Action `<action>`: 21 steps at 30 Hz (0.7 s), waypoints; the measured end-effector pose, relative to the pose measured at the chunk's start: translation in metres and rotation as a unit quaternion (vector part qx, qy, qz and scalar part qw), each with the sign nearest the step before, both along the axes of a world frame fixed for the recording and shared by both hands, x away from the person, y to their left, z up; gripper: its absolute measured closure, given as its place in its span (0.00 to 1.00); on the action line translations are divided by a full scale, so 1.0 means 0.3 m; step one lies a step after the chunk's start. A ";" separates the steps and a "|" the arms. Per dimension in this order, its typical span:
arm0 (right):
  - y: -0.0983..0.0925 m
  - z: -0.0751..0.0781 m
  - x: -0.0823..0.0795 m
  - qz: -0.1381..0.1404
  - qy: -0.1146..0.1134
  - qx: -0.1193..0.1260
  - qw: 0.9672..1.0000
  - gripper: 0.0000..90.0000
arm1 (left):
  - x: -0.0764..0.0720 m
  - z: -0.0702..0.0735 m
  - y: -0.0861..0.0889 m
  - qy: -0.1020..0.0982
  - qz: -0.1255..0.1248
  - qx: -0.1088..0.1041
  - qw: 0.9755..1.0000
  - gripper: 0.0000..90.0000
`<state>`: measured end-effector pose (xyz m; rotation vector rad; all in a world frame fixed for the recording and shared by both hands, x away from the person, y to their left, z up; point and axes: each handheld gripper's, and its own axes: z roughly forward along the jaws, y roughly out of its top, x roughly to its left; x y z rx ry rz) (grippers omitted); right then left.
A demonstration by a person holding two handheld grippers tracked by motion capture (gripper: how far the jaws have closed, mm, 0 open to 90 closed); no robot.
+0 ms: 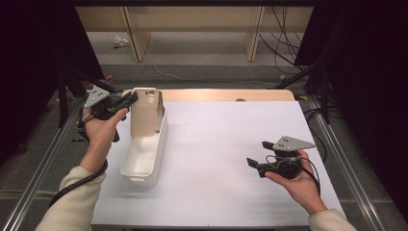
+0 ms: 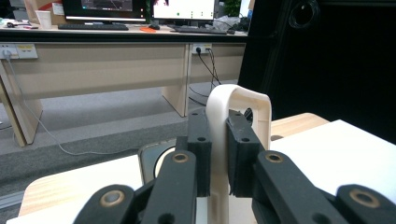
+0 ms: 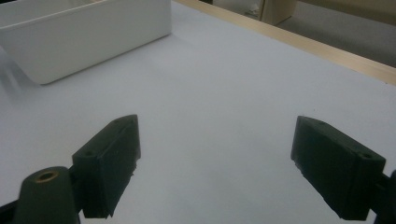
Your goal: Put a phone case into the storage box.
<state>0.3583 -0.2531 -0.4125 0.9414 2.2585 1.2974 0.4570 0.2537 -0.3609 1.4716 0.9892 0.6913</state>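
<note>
Resting your right gripper point(image 1: 257, 154) near you, jaws spread wide, empty | white tub point(image 1: 143, 159) mid-left on table point(image 1: 226, 159) | farther — your left gripper point(image 1: 129, 102) clamps a beige cutting board point(image 1: 144, 113), rounded corners, upright in the tub's far end.

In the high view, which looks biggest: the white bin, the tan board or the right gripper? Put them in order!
1. White bin, the largest.
2. Tan board, standing in the bin's far end, held by the left gripper.
3. Right gripper, the smallest, though it looks close to the board in size, so that gap is unsure.
</note>
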 end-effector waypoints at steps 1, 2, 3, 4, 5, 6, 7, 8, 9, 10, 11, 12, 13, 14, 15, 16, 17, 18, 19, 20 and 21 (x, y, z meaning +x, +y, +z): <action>0.000 0.000 0.000 0.000 0.000 0.000 1.000 0.18 | 0.004 -0.002 0.001 0.002 0.000 0.000 1.000 0.91; 0.000 -0.001 0.000 0.000 0.000 0.000 1.000 0.18 | 0.007 -0.004 0.001 0.002 0.000 -0.001 1.000 0.91; 0.000 -0.001 0.001 0.000 0.000 0.000 1.000 0.18 | 0.011 -0.007 0.001 0.004 0.000 -0.001 1.000 0.91; 0.000 -0.001 0.001 0.000 0.000 0.000 1.000 0.18 | 0.015 -0.009 0.002 0.004 -0.001 -0.001 1.000 0.91; 0.000 -0.001 0.001 0.000 0.000 0.000 1.000 0.18 | 0.018 -0.012 0.001 0.005 -0.001 -0.001 1.000 0.91; 0.000 -0.001 0.001 0.000 0.000 0.000 1.000 0.18 | 0.021 -0.015 0.001 0.005 -0.003 0.000 1.000 0.91; 0.000 -0.001 0.001 0.000 0.000 0.000 1.000 0.18 | 0.025 -0.018 0.000 0.004 -0.004 -0.001 1.000 0.91; 0.000 -0.001 0.001 0.000 0.000 -0.001 1.000 0.18 | 0.027 -0.021 0.000 0.005 -0.006 0.000 1.000 0.91; 0.000 -0.001 0.001 0.000 0.000 -0.001 1.000 0.18 | 0.031 -0.024 0.000 0.004 -0.007 -0.001 1.000 0.91; 0.000 -0.002 0.001 0.000 0.001 -0.001 1.000 0.18 | 0.034 -0.028 0.000 0.005 -0.010 -0.002 1.000 0.91; 0.000 -0.002 0.001 0.000 0.001 -0.001 1.000 0.18 | 0.037 -0.032 -0.001 0.005 -0.013 -0.002 1.000 0.91; 0.001 -0.002 0.001 0.001 0.001 0.000 1.000 0.18 | 0.040 -0.037 -0.001 0.006 -0.014 -0.003 1.000 0.91; 0.001 -0.002 0.001 0.001 0.001 -0.001 1.000 0.18 | 0.042 -0.041 -0.001 0.007 -0.015 -0.003 1.000 0.91; 0.001 -0.003 0.001 0.001 0.001 0.000 1.000 0.18 | 0.045 -0.046 -0.001 0.006 -0.015 -0.002 1.000 0.91; 0.001 -0.003 0.001 0.001 0.001 0.000 1.000 0.18 | 0.048 -0.051 -0.001 0.007 -0.015 0.000 1.000 0.91; 0.001 -0.002 0.001 0.001 0.001 -0.001 1.000 0.18 | 0.052 -0.056 0.000 0.008 -0.015 0.001 1.000 0.91; 0.001 -0.002 0.001 0.001 0.001 -0.001 1.000 0.18 | 0.055 -0.061 0.001 0.008 -0.015 0.000 1.000 0.91; 0.001 -0.002 0.001 0.001 0.001 0.000 1.000 0.18 | 0.058 -0.065 0.002 0.010 -0.015 -0.001 1.000 0.91; 0.000 -0.002 0.001 0.001 0.001 0.000 1.000 0.18 | 0.061 -0.070 0.003 0.011 -0.015 -0.002 1.000 0.91; 0.001 -0.003 0.001 0.001 0.001 0.000 1.000 0.18 | 0.063 -0.074 0.004 0.013 -0.015 -0.003 1.000 0.91; 0.001 -0.003 0.001 0.000 0.001 0.000 1.000 0.18 | 0.065 -0.077 0.004 0.013 -0.015 -0.003 1.000 0.91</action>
